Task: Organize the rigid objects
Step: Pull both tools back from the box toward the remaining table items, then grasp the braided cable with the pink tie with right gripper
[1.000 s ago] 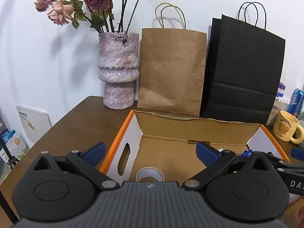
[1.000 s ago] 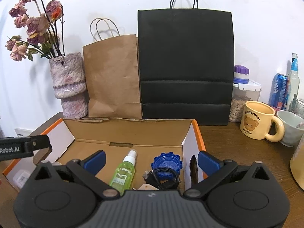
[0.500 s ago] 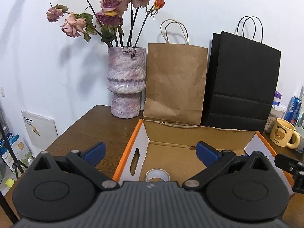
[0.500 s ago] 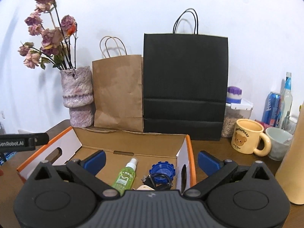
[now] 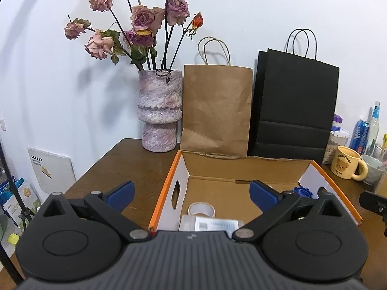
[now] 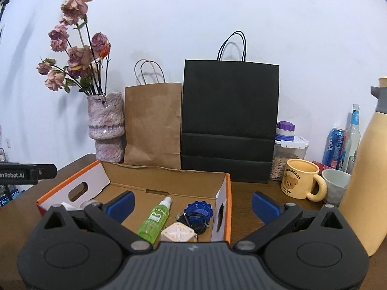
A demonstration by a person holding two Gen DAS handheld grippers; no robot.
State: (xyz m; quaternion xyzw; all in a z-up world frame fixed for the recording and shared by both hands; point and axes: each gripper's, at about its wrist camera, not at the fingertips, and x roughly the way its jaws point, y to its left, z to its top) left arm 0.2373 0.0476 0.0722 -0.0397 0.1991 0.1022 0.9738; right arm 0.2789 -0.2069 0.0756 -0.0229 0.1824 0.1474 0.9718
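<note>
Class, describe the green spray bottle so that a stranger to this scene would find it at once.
Start at the open cardboard box with orange edges on the wooden table, in front of the two paper bags. Inside, towards its right end, lies the green spray bottle. It alone is clear green with a white nozzle; beside it sit a blue toothed disc and a cream cube.
</note>
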